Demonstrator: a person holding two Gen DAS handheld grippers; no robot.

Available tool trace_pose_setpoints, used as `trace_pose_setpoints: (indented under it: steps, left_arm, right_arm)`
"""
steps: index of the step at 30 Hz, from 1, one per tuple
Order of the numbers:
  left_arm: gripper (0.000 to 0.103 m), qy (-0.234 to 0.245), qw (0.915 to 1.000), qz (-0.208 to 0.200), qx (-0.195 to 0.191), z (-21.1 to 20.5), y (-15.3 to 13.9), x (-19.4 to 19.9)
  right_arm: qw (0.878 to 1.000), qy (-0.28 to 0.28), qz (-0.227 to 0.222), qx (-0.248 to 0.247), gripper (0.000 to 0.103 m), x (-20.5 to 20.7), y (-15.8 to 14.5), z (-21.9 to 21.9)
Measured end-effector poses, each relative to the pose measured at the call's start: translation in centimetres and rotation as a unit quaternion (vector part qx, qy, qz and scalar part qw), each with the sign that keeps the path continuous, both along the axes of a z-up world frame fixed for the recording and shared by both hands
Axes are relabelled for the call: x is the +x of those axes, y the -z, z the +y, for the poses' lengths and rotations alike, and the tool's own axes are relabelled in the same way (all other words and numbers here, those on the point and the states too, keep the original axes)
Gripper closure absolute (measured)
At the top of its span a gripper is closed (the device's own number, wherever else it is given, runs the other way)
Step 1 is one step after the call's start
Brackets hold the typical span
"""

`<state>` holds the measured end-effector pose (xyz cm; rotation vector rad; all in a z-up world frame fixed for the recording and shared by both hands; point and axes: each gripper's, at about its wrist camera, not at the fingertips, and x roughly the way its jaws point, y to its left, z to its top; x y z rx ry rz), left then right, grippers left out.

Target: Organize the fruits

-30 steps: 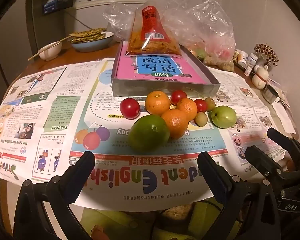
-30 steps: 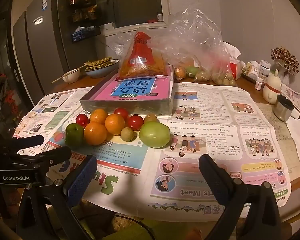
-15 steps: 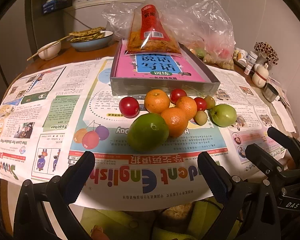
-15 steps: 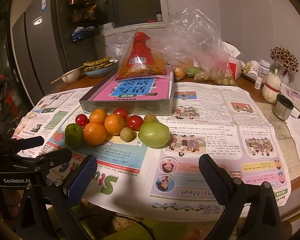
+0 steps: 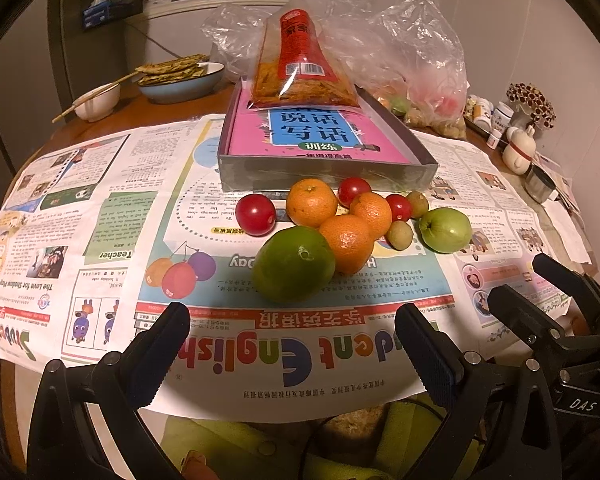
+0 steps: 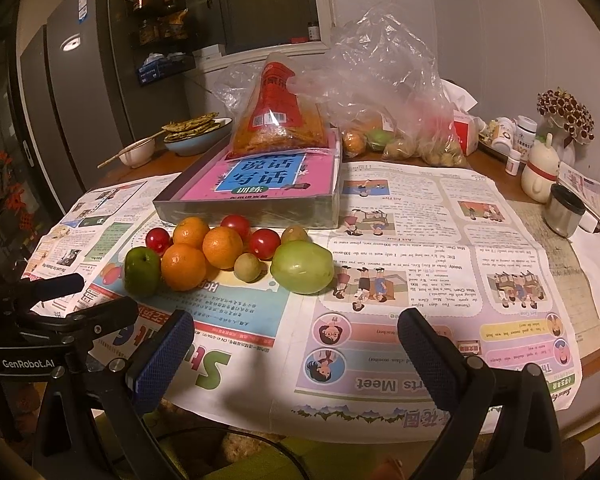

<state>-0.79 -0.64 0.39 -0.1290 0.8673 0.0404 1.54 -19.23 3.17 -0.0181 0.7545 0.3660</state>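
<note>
A cluster of fruit lies on the newspaper in front of a grey box: a dark green round fruit (image 5: 294, 264) (image 6: 141, 271), three oranges (image 5: 346, 243) (image 6: 183, 266), red tomatoes (image 5: 255, 214) (image 6: 264, 243), two small brownish-green fruits (image 5: 399, 235) (image 6: 247, 267) and a pale green apple (image 5: 445, 229) (image 6: 302, 267). My left gripper (image 5: 292, 344) stands open just short of the dark green fruit, holding nothing. My right gripper (image 6: 294, 344) is open too, near the table's front edge, below the pale apple.
The grey box (image 5: 324, 168) holds a pink book with a red snack bag (image 5: 300, 68) on it. Plastic bags of fruit (image 6: 384, 120) lie behind. Bowls with chopsticks (image 5: 180, 80) stand back left; jars, a metal cup (image 6: 562, 210) and ornaments at right.
Both grippers have crept slightly closer to the fruit; the fruit looks a little larger. Nothing on the table has moved.
</note>
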Motion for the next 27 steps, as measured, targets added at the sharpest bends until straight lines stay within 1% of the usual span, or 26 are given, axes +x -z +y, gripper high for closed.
trace_pose_setpoints:
  steps: [27]
  left_arm:
    - [0.001, 0.002, 1.0, 0.002, -0.002, -0.23, 0.11, 0.12]
  right_arm:
    - [1.0, 0.0, 0.002, -0.002, 0.0, 0.07, -0.01, 0.0]
